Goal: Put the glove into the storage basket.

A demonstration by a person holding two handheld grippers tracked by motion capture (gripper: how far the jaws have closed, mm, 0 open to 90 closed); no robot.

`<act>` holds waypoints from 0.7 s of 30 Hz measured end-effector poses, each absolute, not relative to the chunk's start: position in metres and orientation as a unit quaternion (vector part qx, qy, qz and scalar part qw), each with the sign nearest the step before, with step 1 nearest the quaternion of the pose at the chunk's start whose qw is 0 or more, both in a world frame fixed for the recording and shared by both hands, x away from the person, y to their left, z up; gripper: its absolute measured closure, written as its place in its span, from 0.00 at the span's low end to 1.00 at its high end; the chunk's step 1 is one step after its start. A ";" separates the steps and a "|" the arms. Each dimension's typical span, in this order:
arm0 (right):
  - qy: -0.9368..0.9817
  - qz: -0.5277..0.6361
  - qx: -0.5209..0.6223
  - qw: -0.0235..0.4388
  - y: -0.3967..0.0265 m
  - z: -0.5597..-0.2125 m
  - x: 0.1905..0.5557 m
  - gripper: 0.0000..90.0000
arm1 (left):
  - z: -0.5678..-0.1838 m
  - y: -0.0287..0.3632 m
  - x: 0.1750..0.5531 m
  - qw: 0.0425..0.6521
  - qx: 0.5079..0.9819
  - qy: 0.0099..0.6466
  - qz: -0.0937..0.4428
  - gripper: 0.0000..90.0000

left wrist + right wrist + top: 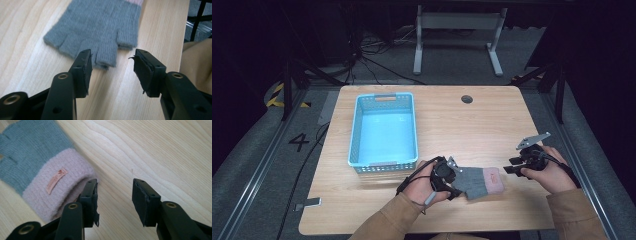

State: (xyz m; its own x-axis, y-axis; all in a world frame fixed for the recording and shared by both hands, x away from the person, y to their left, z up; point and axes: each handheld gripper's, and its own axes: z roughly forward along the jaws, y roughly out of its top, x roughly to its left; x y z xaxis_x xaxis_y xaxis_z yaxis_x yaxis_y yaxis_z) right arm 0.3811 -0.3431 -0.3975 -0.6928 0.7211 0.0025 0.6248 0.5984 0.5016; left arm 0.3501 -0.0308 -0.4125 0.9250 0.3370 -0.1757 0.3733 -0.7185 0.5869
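Note:
A grey knitted fingerless glove [477,181] with a pink cuff [495,180] lies flat on the wooden table near its front edge. My left gripper [451,184] is at the glove's finger end, open, and the glove's stubby fingers [105,53] lie just ahead of its jaws [112,68]. My right gripper [511,166] is open at the cuff end. In the right gripper view the pink cuff [57,187] with its small label sits beside the left jaw, and bare wood lies between the jaws [114,195].
A light blue plastic basket [384,162] stands empty on the left half of the table [472,125]. A round cable hole [467,99] is near the far edge. Table legs and cables lie on the floor beyond.

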 end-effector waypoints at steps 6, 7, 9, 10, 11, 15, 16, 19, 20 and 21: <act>0.882 0.244 0.389 0.102 -0.351 -0.397 0.382 0.62 | -0.399 -0.035 0.355 0.370 0.908 0.198 -0.021 0.55; 0.881 0.246 0.391 0.101 -0.352 -0.396 0.382 0.62 | -0.397 -0.037 0.356 0.373 0.905 0.201 -0.021 0.55; 0.878 0.252 0.393 0.104 -0.353 -0.394 0.381 0.61 | -0.395 -0.040 0.358 0.373 0.906 0.201 -0.017 0.51; 0.878 0.254 0.393 0.105 -0.354 -0.394 0.381 0.61 | -0.395 -0.042 0.360 0.375 0.905 0.201 -0.018 0.51; 0.876 0.254 0.396 0.105 -0.355 -0.393 0.380 0.61 | -0.395 -0.044 0.362 0.377 0.904 0.202 -0.019 0.49; 0.874 0.260 0.395 0.111 -0.358 -0.391 0.380 0.60 | -0.398 -0.050 0.369 0.379 0.902 0.205 -0.021 0.43; 0.873 0.261 0.396 0.113 -0.359 -0.391 0.380 0.60 | -0.399 -0.051 0.371 0.380 0.901 0.207 -0.020 0.41; 0.871 0.263 0.400 0.115 -0.362 -0.390 0.379 0.60 | -0.404 -0.057 0.376 0.374 0.904 0.206 -0.018 0.37; 0.870 0.263 0.401 0.115 -0.363 -0.390 0.379 0.60 | -0.405 -0.060 0.377 0.371 0.905 0.207 -0.016 0.36; 0.870 0.263 0.402 0.115 -0.364 -0.390 0.379 0.60 | -0.407 -0.062 0.378 0.367 0.907 0.206 -0.016 0.36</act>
State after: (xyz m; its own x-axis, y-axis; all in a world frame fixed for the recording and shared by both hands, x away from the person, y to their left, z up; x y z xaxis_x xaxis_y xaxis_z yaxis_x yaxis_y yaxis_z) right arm 0.3789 -0.3635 -0.3904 -0.6504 0.7595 0.0112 0.6386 0.5387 0.5495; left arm 0.3785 -0.0625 -0.4068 0.9144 0.3623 -0.1805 0.3858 -0.6451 0.6595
